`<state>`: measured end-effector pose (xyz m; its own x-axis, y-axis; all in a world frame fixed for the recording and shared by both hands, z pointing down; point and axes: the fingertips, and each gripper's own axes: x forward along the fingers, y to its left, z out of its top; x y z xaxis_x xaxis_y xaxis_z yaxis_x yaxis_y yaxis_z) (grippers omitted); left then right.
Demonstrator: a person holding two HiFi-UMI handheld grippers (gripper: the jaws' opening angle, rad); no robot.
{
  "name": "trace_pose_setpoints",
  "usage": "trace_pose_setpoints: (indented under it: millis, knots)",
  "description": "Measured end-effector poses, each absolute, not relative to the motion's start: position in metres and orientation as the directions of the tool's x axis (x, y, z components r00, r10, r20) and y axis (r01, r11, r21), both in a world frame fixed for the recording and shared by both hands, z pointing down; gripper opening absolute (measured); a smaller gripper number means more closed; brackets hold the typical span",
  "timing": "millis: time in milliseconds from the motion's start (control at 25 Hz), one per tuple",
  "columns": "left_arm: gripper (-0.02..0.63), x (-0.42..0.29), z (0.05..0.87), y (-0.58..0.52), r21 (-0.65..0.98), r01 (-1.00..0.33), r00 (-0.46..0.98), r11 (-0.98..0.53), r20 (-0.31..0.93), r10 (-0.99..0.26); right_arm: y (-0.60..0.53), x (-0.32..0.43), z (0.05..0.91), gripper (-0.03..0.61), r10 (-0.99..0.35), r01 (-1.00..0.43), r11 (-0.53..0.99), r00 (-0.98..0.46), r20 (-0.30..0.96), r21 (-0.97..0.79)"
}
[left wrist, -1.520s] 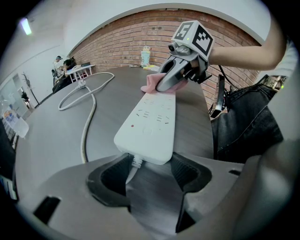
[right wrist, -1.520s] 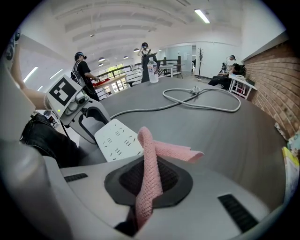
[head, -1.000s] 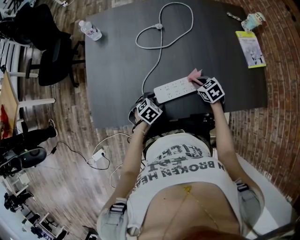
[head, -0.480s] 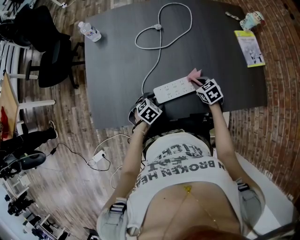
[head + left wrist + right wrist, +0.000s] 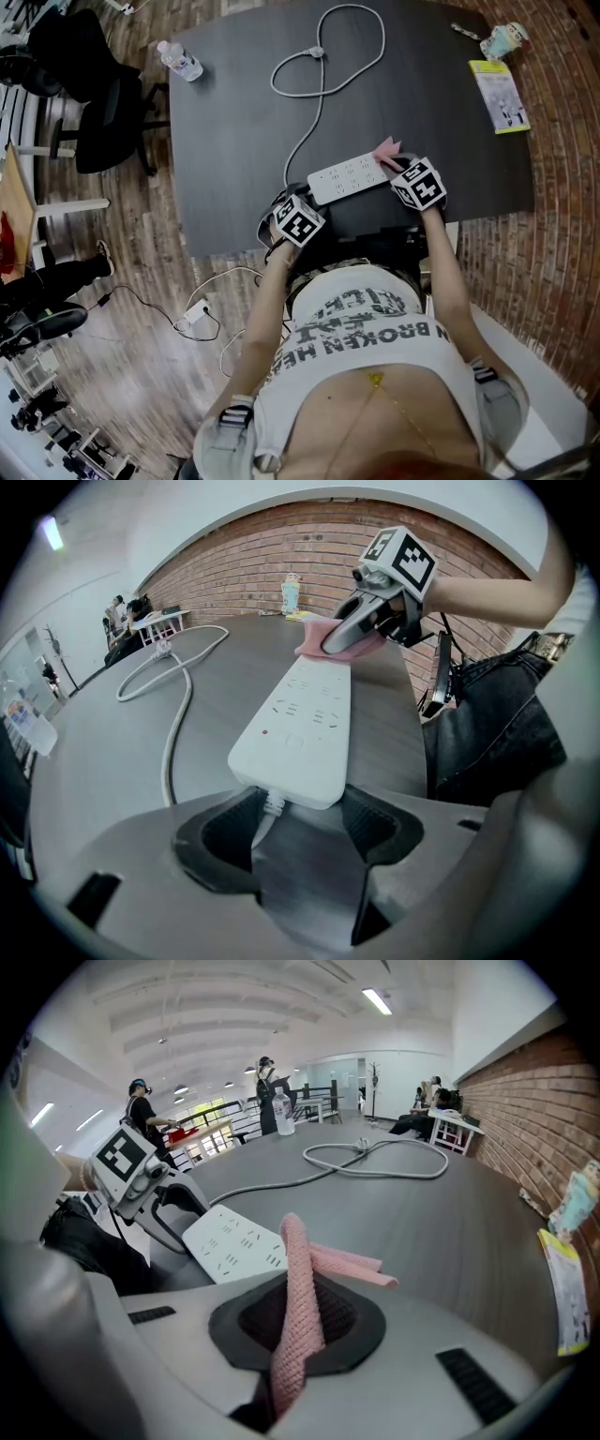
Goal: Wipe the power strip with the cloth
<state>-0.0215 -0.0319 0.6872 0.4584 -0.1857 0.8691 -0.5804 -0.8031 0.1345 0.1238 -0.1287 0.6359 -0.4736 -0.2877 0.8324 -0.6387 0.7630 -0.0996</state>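
Note:
A white power strip [image 5: 349,178] lies near the front edge of the dark table [image 5: 234,131], and its cord [image 5: 323,66] loops away toward the far side. My left gripper [image 5: 309,199] holds the strip's cord end between its jaws [image 5: 298,822]. My right gripper [image 5: 396,164] is shut on a pink cloth [image 5: 386,150], which touches the strip's far right end. In the right gripper view the cloth [image 5: 300,1307] stands folded between the jaws, with the strip [image 5: 234,1241] just to its left. The left gripper view shows the cloth [image 5: 323,639] resting on the strip [image 5: 302,726].
A water bottle [image 5: 178,61] stands at the table's far left corner. A yellow booklet [image 5: 500,97] and a cup [image 5: 504,39] sit at the far right. A black office chair [image 5: 94,103] is left of the table. People stand in the background.
The right gripper with the cloth has edged very slightly to the left at the strip's end. The left gripper and the strip have not moved.

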Motion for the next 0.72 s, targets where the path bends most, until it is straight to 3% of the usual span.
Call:
trace_pose_setpoints:
  millis: [320, 720]
  knots:
    - [0.264, -0.021, 0.687, -0.033, 0.133, -0.581, 0.459, -0.803, 0.868, -0.188, -0.085, 0.045, 0.61, 0.017, -0.111, -0.372, 0.911, -0.633, 0.766, -0.175]
    - [0.264, -0.024, 0.689, -0.034, 0.119, -0.591, 0.447, -0.798, 0.872, -0.201, -0.029, -0.028, 0.629, 0.017, 0.142, -0.116, 0.955, -0.631, 0.762, -0.274]
